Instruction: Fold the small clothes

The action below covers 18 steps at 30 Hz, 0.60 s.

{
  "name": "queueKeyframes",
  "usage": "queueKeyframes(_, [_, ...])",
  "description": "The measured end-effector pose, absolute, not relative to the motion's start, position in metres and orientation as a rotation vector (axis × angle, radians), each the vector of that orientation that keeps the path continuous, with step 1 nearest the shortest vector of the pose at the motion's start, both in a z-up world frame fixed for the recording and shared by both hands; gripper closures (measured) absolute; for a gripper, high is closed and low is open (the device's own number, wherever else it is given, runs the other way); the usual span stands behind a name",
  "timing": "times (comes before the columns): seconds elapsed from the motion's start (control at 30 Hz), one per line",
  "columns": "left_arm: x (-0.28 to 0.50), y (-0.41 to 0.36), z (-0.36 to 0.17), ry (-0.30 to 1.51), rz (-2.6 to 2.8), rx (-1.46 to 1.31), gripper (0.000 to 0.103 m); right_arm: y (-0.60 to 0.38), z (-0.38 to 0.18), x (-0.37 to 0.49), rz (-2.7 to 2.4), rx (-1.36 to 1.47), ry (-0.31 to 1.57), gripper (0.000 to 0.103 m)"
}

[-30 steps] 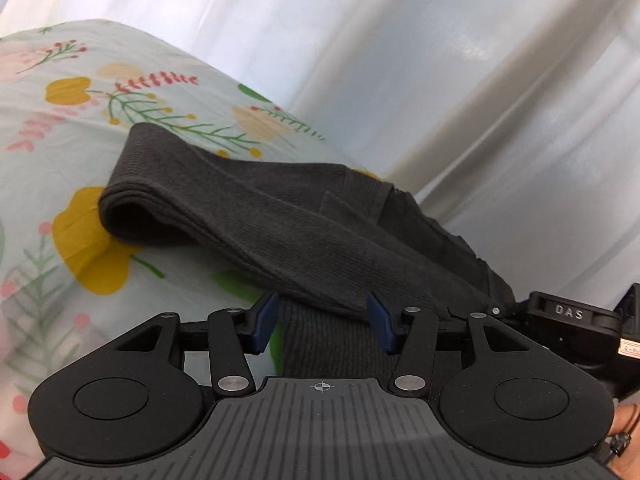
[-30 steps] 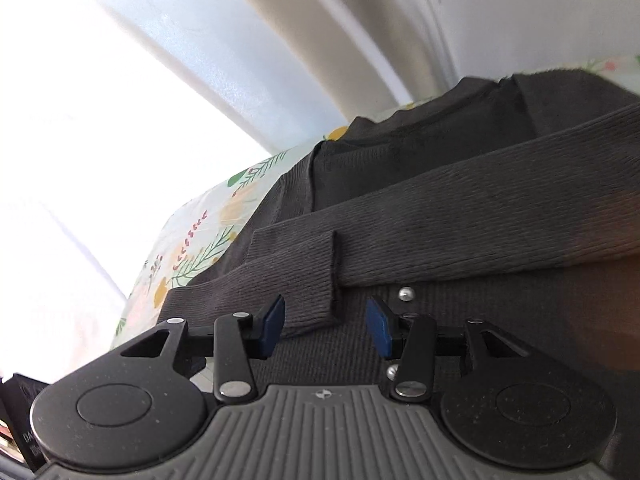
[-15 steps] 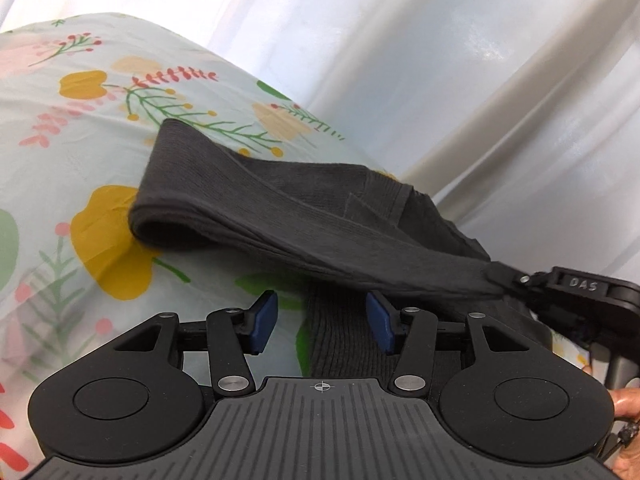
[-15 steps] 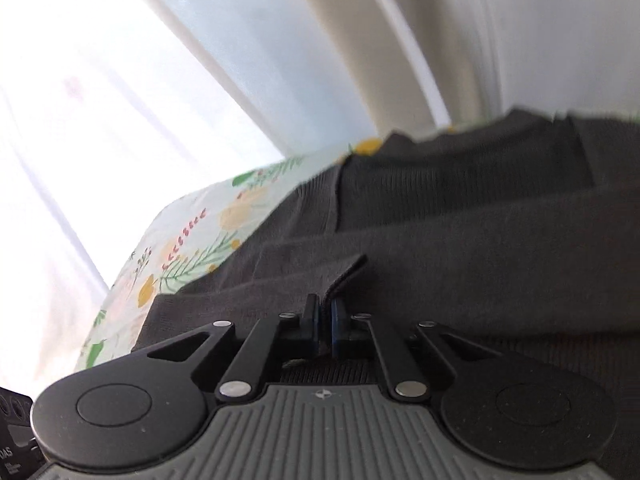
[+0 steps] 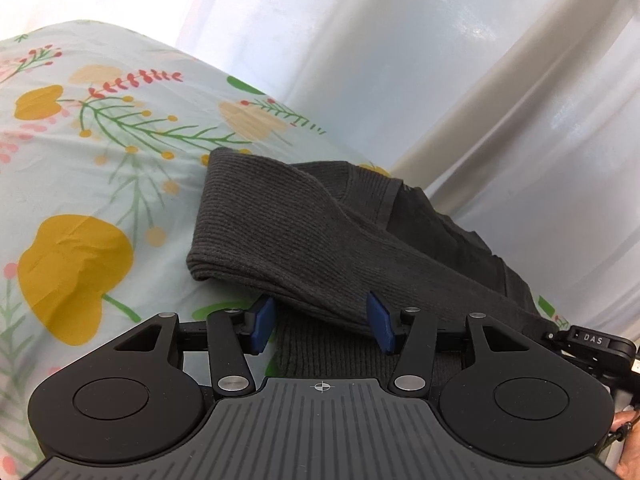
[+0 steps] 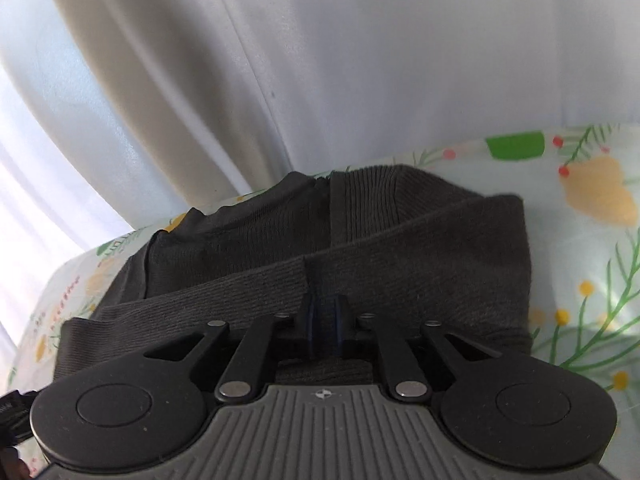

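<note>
We read the dark grey ribbed knit garment (image 5: 304,232) as lying on the floral bedsheet (image 5: 80,160), close to the bed's far edge by the pale curtain (image 5: 440,60). One sleeve (image 6: 224,292) is drawn across the body.

Left gripper (image 5: 322,322): jaws stand about half apart, blue pads on either side of the folded sleeve edge, no pad pressing that we can see. It holds nothing.

Right gripper (image 6: 324,330): jaws narrow, with knit fabric between the blue pads. They have just been opening from a tighter pinch. Whether the pads are clamping the cloth, we cannot tell.

Risks, as we judge them:
- If the right pinch slackens further, the sleeve could drop short and the fold come out crooked.
- Ribbed knit stretches; a pull on one layer may drag the layer beneath and bunch it.
- The garment sits near the bed edge; a sideways tug could slide it off the slick sheet.

Writing: "DAS" on a small plate on the right gripper's body (image 5: 592,340), seen from the left wrist. Nothing else legible.
</note>
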<state>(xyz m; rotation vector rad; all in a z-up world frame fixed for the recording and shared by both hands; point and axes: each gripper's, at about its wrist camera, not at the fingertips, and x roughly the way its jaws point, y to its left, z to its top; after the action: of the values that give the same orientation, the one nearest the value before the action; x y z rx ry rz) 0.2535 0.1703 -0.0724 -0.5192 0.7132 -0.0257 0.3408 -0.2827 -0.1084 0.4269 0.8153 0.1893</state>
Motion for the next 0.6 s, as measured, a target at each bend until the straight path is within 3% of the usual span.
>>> queueKeyframes(0.1, [0.254, 0.17, -0.073, 0.72, -0.026, -0.513, 0.049, -0.283, -0.118, 0.345, 0.25, 0.525, 0.813, 0.066])
queueKeyframes(0.23, [0.254, 0.17, -0.073, 0.724, -0.024, -0.509, 0.049, -0.271, -0.12, 0.355, 0.31, 0.565, 0.83, 0.064])
queueKeyframes(0.27, [0.255, 0.17, -0.073, 0.724, -0.025, -0.507, 0.049, -0.264, -0.118, 0.357, 0.316, 0.534, 0.833, 0.065])
queueKeyframes(0.33, [0.256, 0.169, -0.073, 0.727, -0.026, -0.498, 0.048, -0.25, -0.114, 0.361, 0.31, 0.433, 0.826, 0.094])
queueKeyframes(0.37, [0.256, 0.168, -0.072, 0.73, -0.027, -0.493, 0.048, -0.243, -0.111, 0.361, 0.294, 0.384, 0.821, 0.098])
queueKeyframes(0.6, [0.259, 0.166, -0.071, 0.766, -0.042, -0.438, 0.048, -0.246, -0.072, 0.345, 0.106, 0.121, 0.602, 0.098])
